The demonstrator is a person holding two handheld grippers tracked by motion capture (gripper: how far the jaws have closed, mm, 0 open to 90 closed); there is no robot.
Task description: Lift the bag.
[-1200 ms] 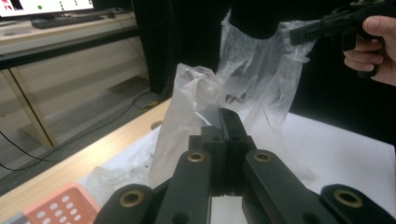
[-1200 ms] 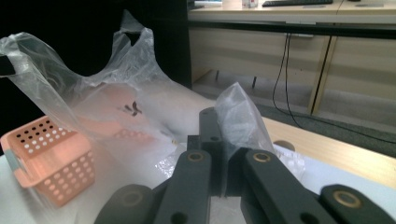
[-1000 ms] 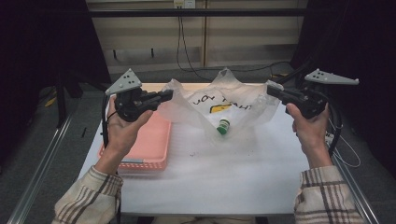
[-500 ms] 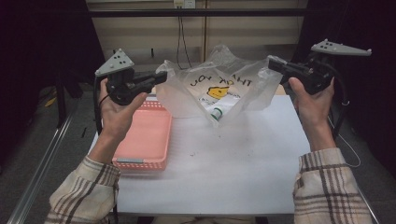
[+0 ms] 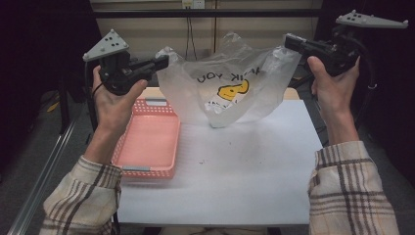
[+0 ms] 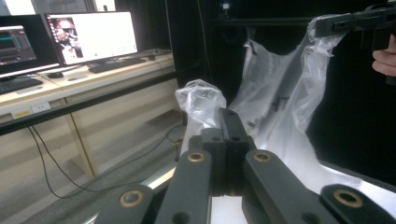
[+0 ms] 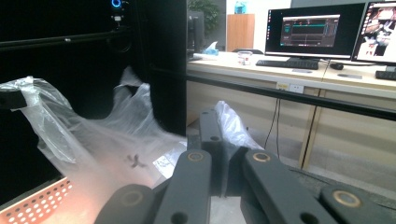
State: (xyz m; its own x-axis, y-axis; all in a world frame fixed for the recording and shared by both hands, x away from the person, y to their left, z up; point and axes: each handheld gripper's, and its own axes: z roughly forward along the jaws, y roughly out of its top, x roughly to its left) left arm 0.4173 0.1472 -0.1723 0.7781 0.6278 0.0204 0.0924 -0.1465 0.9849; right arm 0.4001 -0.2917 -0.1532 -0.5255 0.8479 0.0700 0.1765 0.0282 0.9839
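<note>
In the high view, the plastic bag (image 5: pixel 230 93) hangs stretched between the two grippers, higher than a second ago, when its lower part lay on the worktop with a small green-capped item inside. Now its bottom just meets the white worktop (image 5: pixel 235 171) near the far edge, and the yellow print and dark lettering face the camera. The left gripper (image 5: pixel 164 62) has risen and pinches the bag's left handle; the left hand (image 5: pixel 115 100) grips its body. The right gripper (image 5: pixel 289 41) has climbed further and moved outward, clamped on the right handle, with the right hand (image 5: pixel 333 83) under it. The pink basket (image 5: pixel 147 142) lies on the worktop's left side, below the left hand, and has not moved.

In the left gripper view, the left gripper (image 6: pixel 227 126) has its jaws pressed together on a bunched knot of the bag (image 6: pixel 271 93), which spreads away to the right toward the other gripper (image 6: pixel 345 23) at the top corner.

In the right gripper view, the right gripper (image 7: pixel 217 128) also has its jaws closed on a fold of the bag (image 7: pixel 107 126). The film sags leftward to the other gripper (image 7: pixel 11 99) at the edge, and a corner of the basket (image 7: pixel 37 200) shows at the bottom left.
</note>
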